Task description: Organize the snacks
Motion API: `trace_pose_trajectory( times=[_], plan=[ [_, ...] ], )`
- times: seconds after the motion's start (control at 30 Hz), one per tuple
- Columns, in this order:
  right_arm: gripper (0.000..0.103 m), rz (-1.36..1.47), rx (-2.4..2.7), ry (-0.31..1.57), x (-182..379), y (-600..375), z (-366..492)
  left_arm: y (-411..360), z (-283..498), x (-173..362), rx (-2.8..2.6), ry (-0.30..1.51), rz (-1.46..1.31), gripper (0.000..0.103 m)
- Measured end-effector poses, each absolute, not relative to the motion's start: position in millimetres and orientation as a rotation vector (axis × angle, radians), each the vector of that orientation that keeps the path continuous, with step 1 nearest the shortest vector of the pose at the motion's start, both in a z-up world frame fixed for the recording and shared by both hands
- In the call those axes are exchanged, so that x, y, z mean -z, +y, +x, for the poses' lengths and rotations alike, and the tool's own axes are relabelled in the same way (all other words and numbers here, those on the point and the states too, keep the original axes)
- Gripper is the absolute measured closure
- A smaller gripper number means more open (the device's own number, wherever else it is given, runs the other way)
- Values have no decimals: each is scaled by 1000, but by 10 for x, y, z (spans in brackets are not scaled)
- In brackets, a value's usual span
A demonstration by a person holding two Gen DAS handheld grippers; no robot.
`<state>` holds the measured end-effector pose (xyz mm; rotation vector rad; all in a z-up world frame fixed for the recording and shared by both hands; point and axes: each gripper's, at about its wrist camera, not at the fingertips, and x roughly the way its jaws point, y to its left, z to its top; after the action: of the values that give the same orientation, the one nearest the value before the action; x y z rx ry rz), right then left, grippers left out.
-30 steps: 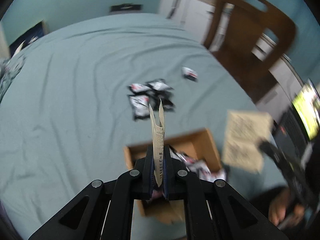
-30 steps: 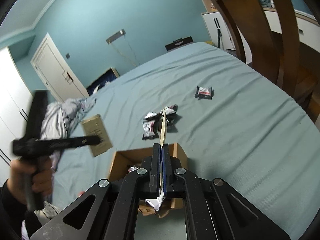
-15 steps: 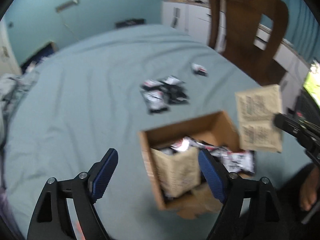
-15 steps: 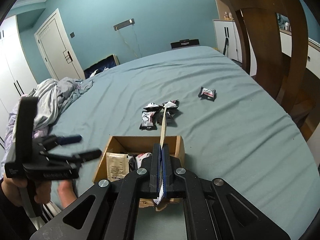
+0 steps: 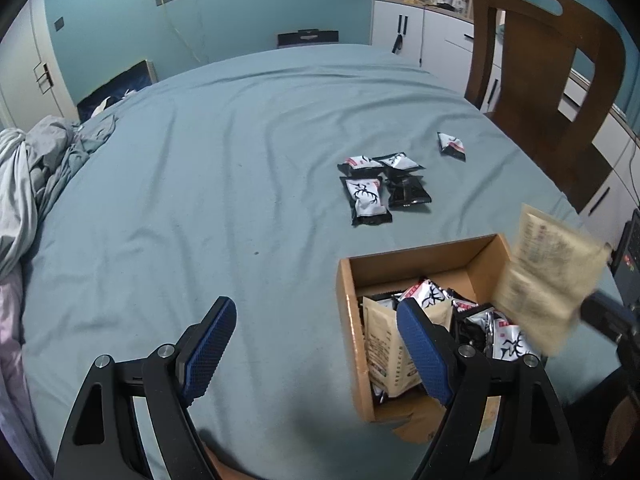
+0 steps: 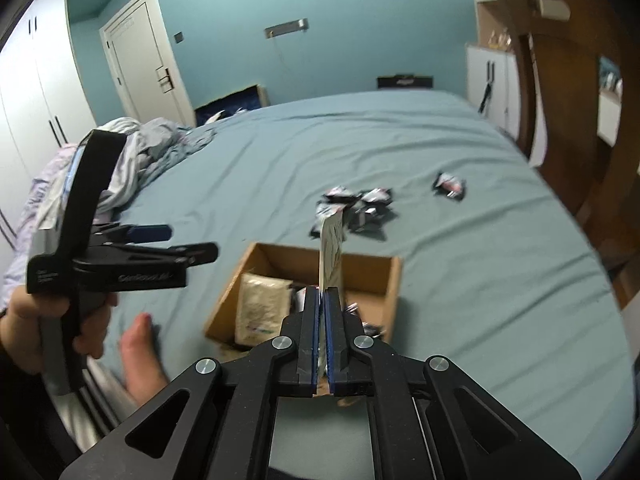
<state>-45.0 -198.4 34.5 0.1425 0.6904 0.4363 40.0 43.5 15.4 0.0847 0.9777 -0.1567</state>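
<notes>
- L gripper [image 5: 316, 344]: jaws spread wide, nothing held, beside cardboard box [image 5: 348, 320].
- R gripper [image 6: 322, 336]: clamped on tan packet [image 6: 331, 256] above box.

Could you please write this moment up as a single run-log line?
left claw: open, empty | right claw: shut on beige packet above cardboard box | black-and-white packets: loose on bed
</notes>
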Motion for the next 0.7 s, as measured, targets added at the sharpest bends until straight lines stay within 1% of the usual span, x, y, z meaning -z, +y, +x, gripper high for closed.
trace_pose_trajectory(
  times=[0.07,0.1,0.17,0.23,0.27,0.3,0.33,0.37,0.43,0.5,0.57,0.63,0.7],
  plan=[
    [100,218,-494,725,-314,-2041,-400,432,395,-149,158,980,89,20],
    [98,248,-513,738,-302,-2070,-378,442,378,-160,158,981,91,20],
    [86,300,-501,763,-282,-2159,-317,433,375,-155,157,983,99,20],
    [59,319,-448,764,-286,-2235,-288,425,373,-157,156,982,106,20],
    [53,327,-414,743,-309,-2283,-292,419,373,-158,155,981,109,20],
    [43,333,-393,718,-335,-2314,-312,413,371,-161,155,979,112,20],
    [36,335,-373,683,-373,-2343,-344,411,367,-165,155,977,114,20],
    [32,324,-348,622,-434,-2359,-413,406,362,-167,153,974,119,20],
    [17,278,-281,518,-538,-2391,-539,391,353,-171,150,970,130,20],
    [13,226,-201,434,-603,-2397,-659,378,345,-175,148,966,139,20],
    [12,157,-80,398,-648,-2381,-728,373,339,-184,147,963,142,20],
    [12,144,-15,415,-642,-2394,-722,375,330,-198,147,959,140,20],
    [12,169,-5,474,-609,-2424,-672,382,325,-206,145,956,135,20]
  ],
)
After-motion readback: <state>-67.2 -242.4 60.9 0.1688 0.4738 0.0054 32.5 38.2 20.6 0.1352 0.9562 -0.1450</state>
